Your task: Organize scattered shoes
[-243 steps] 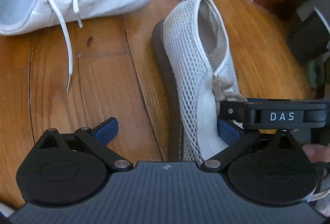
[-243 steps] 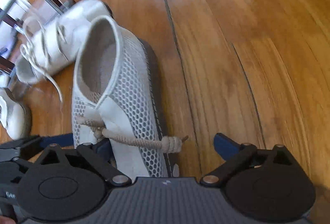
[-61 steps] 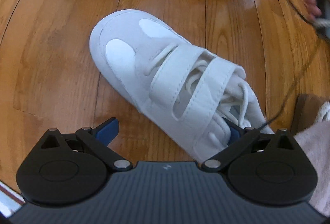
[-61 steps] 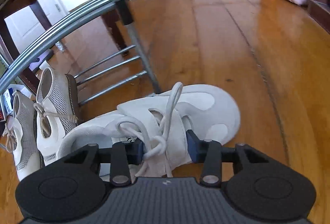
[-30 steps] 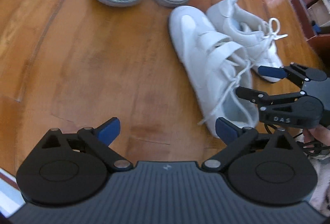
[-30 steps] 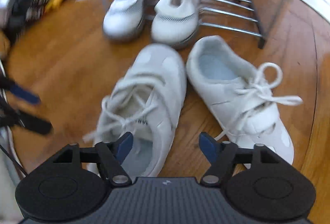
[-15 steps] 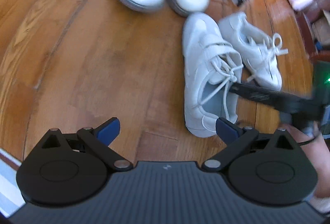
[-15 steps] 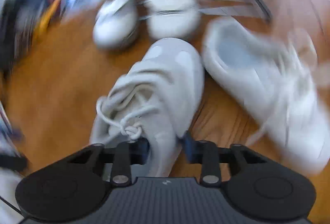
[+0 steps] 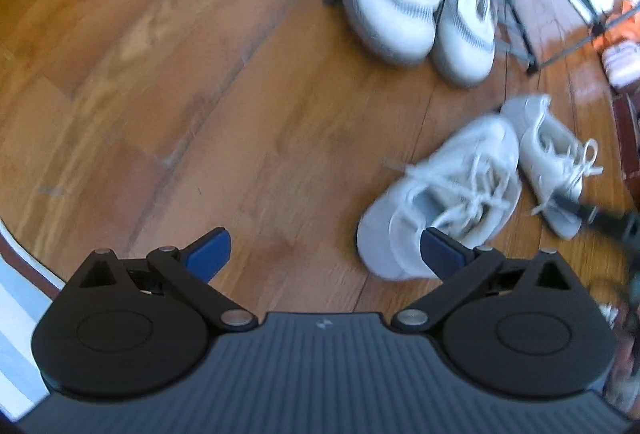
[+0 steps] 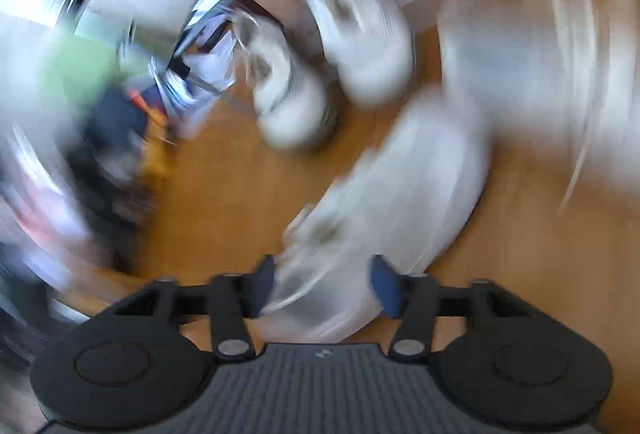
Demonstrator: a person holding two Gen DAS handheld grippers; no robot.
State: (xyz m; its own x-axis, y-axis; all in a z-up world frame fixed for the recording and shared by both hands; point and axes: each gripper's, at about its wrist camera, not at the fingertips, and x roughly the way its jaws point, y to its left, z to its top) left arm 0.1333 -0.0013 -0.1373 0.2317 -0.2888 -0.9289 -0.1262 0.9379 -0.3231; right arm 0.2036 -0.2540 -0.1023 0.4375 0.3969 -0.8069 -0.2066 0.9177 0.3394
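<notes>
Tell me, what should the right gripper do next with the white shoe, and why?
Probably lift the right gripper straight off the white strap shoe. Its jaws are opening with the shoe between them, and the shoe already lies on the floor, toe beside the laced shoe. The right wrist view is blurred, so whether the pads touch it is unclear.

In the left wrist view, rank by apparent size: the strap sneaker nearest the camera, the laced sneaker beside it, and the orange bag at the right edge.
1. strap sneaker, largest, though nearness to the camera flatters it.
2. laced sneaker, its likely mate, so the true sizes are probably alike.
3. orange bag, smallest, but far off and cut by the frame edge.
</notes>
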